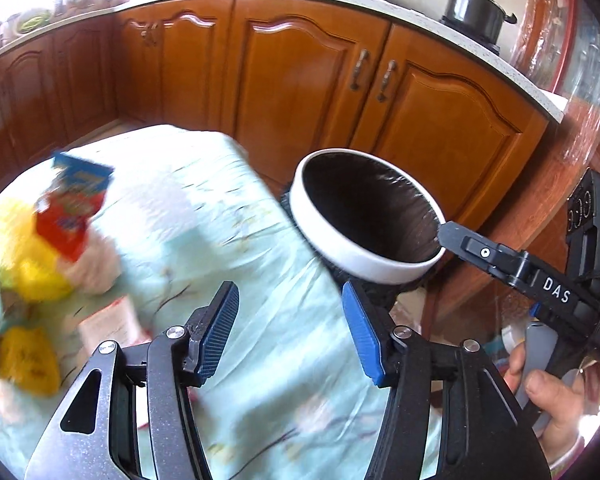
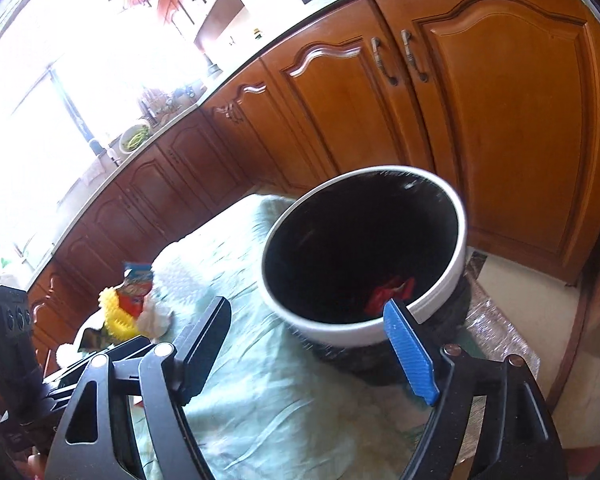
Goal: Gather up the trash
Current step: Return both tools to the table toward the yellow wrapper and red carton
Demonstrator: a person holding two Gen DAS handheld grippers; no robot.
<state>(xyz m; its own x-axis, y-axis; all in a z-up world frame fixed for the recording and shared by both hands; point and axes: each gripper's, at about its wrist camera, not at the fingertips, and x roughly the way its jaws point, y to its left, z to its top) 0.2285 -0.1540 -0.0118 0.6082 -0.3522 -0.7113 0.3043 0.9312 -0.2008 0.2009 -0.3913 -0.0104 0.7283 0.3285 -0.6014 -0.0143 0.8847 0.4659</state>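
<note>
A round bin with a white rim (image 1: 340,248) and a black liner stands at the right edge of the table. In the right wrist view a red wrapper (image 2: 388,292) lies inside the bin (image 2: 452,280). Loose trash sits at the table's left: a blue and red snack packet (image 1: 76,204), a yellow piece (image 1: 24,256), a yellow packet (image 1: 28,360) and a white paper (image 1: 112,320). My left gripper (image 1: 292,332) is open over the cloth, with nothing in it. My right gripper (image 2: 308,344) is open and empty just before the bin's near rim; its tip (image 1: 456,238) is at the rim.
A pale green cloth (image 1: 228,208) covers the table. Wooden cabinet doors (image 1: 300,80) run behind it under a white counter, with a dark pot (image 1: 476,12) on the stove. A hand (image 1: 552,396) holds the right gripper's handle. The left gripper's black housing (image 2: 8,332) fills the lower left.
</note>
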